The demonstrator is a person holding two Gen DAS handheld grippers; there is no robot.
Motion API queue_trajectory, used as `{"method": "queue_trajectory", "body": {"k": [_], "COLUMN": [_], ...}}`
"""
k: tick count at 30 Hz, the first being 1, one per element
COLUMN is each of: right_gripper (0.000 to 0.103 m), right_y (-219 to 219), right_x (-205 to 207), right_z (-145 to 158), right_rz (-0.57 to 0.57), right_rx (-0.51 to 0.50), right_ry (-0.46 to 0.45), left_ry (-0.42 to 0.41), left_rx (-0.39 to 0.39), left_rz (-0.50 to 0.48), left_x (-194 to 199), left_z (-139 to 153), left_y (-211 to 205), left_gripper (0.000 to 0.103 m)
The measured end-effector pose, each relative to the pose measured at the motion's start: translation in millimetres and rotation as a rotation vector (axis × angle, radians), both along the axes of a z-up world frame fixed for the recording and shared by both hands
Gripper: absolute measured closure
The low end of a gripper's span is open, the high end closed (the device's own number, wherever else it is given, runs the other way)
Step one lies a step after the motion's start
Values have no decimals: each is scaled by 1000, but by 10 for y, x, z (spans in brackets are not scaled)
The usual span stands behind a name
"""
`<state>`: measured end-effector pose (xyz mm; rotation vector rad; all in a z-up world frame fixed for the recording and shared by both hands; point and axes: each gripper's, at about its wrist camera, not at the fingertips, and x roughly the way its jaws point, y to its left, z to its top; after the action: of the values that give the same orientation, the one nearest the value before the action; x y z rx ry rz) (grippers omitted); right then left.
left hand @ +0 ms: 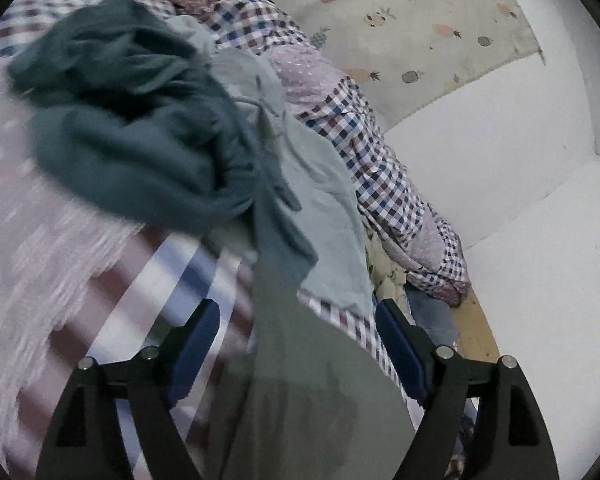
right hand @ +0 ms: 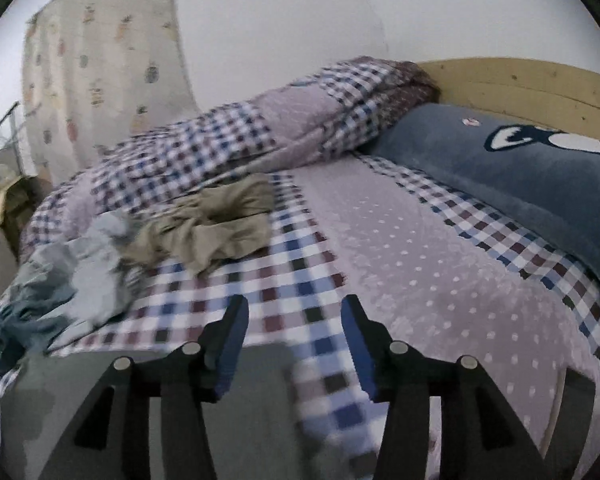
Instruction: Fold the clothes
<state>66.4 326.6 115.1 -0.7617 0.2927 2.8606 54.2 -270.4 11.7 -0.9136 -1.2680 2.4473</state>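
Left tool (left hand: 296,344) is spread wide over the bed, its blue pads well apart, and a grey-green garment (left hand: 308,360) runs straight up between them from the bottom of the view; the cloth passes through the gap, and neither pad looks to be pressing on it. Ahead of that tool, a dark teal garment (left hand: 140,128) lies bunched in a heap, and a pale grey-blue piece (left hand: 320,200) trails from it back toward the tool, draped on the checked bedspread (left hand: 384,184). Off to the tool's right, the white wall (left hand: 520,184) and a pineapple-print curtain (left hand: 420,16). Over to the right tool (right hand: 294,340): its pads stand partly apart with nothing between them, only the checked and dotted cover below. A flat grey-green cloth (right hand: 252,408) sits just under and behind its left finger (right hand: 230,336), blurred, so contact is hard to call. Ahead and left of this tool, an olive-tan garment (right hand: 216,220) lies crumpled on the cover, and further left a light grey-blue garment (right hand: 72,280) is heaped near the bed's edge. Straight ahead, a rolled checked quilt (right hand: 292,116) runs across the bed; to the tool's right, a blue plush pillow (right hand: 500,172) lies against the wooden headboard (right hand: 532,84).
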Motion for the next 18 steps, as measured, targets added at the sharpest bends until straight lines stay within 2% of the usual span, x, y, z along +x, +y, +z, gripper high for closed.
{"method": "queue_trajectory", "body": {"k": [6,7,10,11,18], "right_gripper": [48,45,25,22,18], "right_y": [-694,-841,-1271,-1405,-2283], "right_x": [641,761,1128,1239,1877], "right_z": [8,10,25,33,-44], "right_rz": [121,147,232,252,411], "right_rx": [71,90,154,180,375], "right_ry": [35,45,93,114,195], "left_ry": [-46,-50,-55,-53,-118], "left_rx": [-1,-15,-57,-70,-116], "left_rz": [-37,-42,-59,-66,-60], "left_x": [647,761,1083,1178,1683], "left_z": [-79,-81,-84,-84,-237], "left_y": [128,185,346,392,567], "left_gripper": [19,19,19,18,17]}}
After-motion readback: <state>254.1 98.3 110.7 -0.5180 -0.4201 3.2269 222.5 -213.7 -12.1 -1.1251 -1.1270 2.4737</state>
